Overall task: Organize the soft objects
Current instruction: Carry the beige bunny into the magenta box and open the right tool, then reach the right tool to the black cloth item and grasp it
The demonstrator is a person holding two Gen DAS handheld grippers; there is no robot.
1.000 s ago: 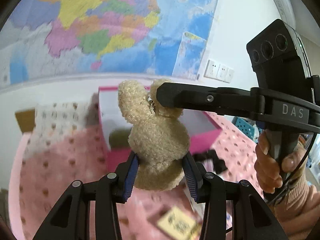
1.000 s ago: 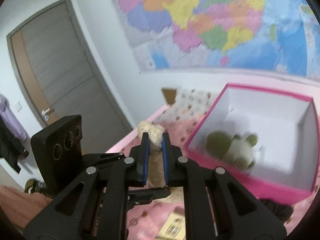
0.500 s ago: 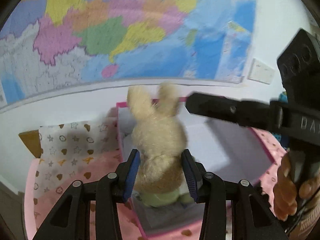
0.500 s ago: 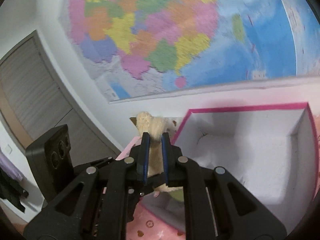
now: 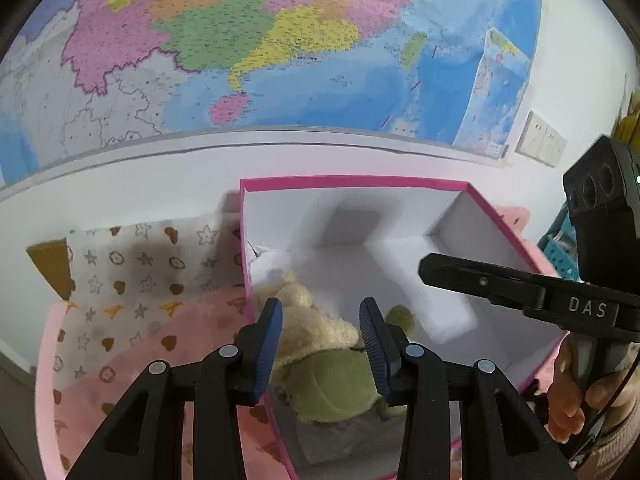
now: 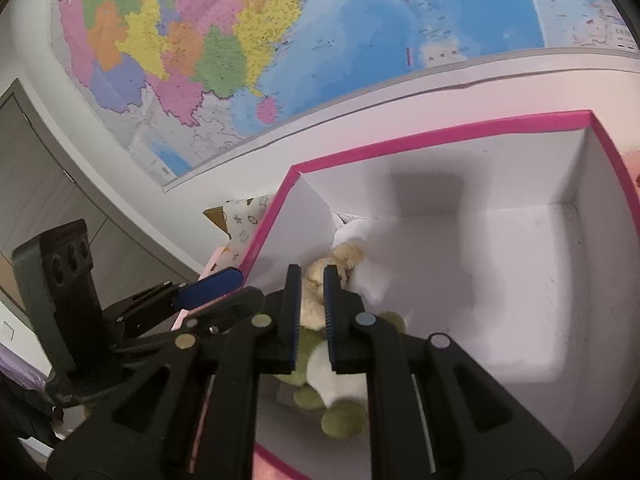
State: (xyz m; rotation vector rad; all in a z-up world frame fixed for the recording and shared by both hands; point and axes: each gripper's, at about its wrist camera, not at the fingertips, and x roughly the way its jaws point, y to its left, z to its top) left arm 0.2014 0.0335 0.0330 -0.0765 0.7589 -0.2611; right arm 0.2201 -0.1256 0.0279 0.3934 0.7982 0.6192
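A beige plush rabbit [image 5: 310, 320] lies inside the pink box [image 5: 352, 182], on top of a green plush toy [image 5: 332, 384]. My left gripper [image 5: 320, 320] is open above them, its blue pads apart and the rabbit loose below. In the right wrist view, my right gripper [image 6: 309, 296] has its jaws nearly closed over the box's left corner, with the rabbit [image 6: 340, 260] beyond the tips and the green toy [image 6: 344, 420] below. The frames do not show whether it pinches anything.
The pink box's white inner wall [image 6: 480, 168] stands against a white wall with a large map [image 5: 280, 40]. A star-patterned cloth [image 5: 132, 272] lies left of the box on a pink bedspread [image 5: 132, 364]. A wall socket [image 5: 540, 144] is at right.
My left gripper carried the rabbit over the box and opened; the rabbit now lies in the box on the green toy. The right gripper moved over the box too.
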